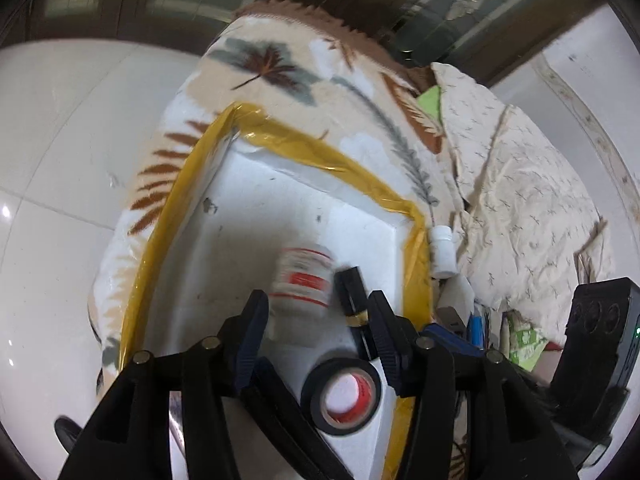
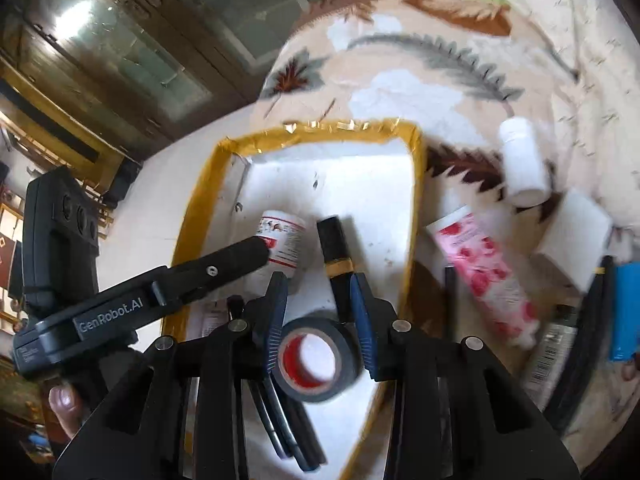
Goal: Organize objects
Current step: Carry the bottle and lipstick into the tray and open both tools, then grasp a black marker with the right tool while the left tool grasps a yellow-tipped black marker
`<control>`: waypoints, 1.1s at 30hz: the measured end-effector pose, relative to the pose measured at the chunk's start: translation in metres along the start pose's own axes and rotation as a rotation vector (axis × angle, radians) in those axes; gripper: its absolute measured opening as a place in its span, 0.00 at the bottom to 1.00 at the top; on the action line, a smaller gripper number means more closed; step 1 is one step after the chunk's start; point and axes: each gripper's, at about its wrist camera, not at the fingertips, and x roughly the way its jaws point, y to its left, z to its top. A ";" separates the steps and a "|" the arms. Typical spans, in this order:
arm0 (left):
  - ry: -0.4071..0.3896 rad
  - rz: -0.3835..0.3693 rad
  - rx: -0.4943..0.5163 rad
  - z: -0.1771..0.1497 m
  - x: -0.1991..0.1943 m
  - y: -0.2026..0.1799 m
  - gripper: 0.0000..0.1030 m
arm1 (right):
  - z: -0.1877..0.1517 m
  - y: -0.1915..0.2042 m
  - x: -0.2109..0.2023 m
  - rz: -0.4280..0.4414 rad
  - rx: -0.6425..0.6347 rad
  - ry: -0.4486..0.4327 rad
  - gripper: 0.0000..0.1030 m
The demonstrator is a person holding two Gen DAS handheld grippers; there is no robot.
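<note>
- since the tray (image 2: 416,184) is collecting sorted items, left gripper (image 1: 316,312) jaws are standing wide around the bottle (image 1: 302,276), gripping nothing.
- right gripper (image 2: 320,312) jaws are sitting half-open, empty, over the tape roll (image 2: 316,360).

White foam tray (image 2: 360,184): matt, pitted, its rim wrapped in glossy yellow tape (image 2: 416,184). Black tape roll (image 2: 344,344): smooth, slight sheen. At 12 o'clock, fuzzy leaf-print cloth blanket (image 1: 320,92); floor tiles (image 1: 60,140) glossy.
</note>
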 end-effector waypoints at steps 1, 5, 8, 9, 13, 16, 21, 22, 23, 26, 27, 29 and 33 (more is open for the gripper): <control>-0.004 -0.004 0.015 -0.002 -0.004 -0.004 0.50 | -0.003 -0.002 -0.009 0.005 0.003 -0.009 0.32; -0.007 0.007 0.129 -0.021 -0.013 -0.031 0.50 | -0.023 -0.021 -0.044 -0.009 0.013 -0.043 0.32; 0.025 -0.007 0.184 -0.039 -0.010 -0.053 0.50 | -0.042 -0.049 -0.070 -0.032 0.054 -0.061 0.32; 0.048 -0.019 0.188 -0.044 -0.007 -0.061 0.50 | -0.049 -0.060 -0.077 -0.061 0.062 -0.068 0.32; 0.089 -0.018 0.218 -0.065 0.000 -0.084 0.50 | -0.072 -0.099 -0.094 -0.087 0.133 -0.066 0.31; 0.105 -0.002 0.265 -0.080 0.003 -0.104 0.50 | -0.086 -0.116 -0.097 -0.124 0.150 -0.054 0.31; 0.137 0.004 0.367 -0.108 0.010 -0.130 0.50 | -0.092 -0.141 -0.098 -0.141 0.217 -0.063 0.31; 0.143 0.010 0.377 -0.111 0.013 -0.131 0.50 | -0.092 -0.145 -0.097 -0.130 0.239 -0.065 0.31; 0.153 0.016 0.373 -0.113 0.016 -0.132 0.50 | -0.090 -0.147 -0.094 -0.111 0.249 -0.064 0.31; 0.181 -0.015 0.354 -0.114 0.020 -0.131 0.50 | -0.084 -0.145 -0.083 -0.107 0.245 -0.051 0.25; 0.181 -0.003 0.365 -0.114 0.020 -0.133 0.50 | -0.083 -0.143 -0.079 -0.121 0.232 -0.047 0.23; 0.179 0.010 0.380 -0.114 0.020 -0.135 0.50 | -0.079 -0.141 -0.071 -0.203 0.218 -0.039 0.18; 0.187 0.003 0.372 -0.111 0.024 -0.141 0.50 | -0.070 -0.147 -0.064 -0.217 0.233 -0.039 0.18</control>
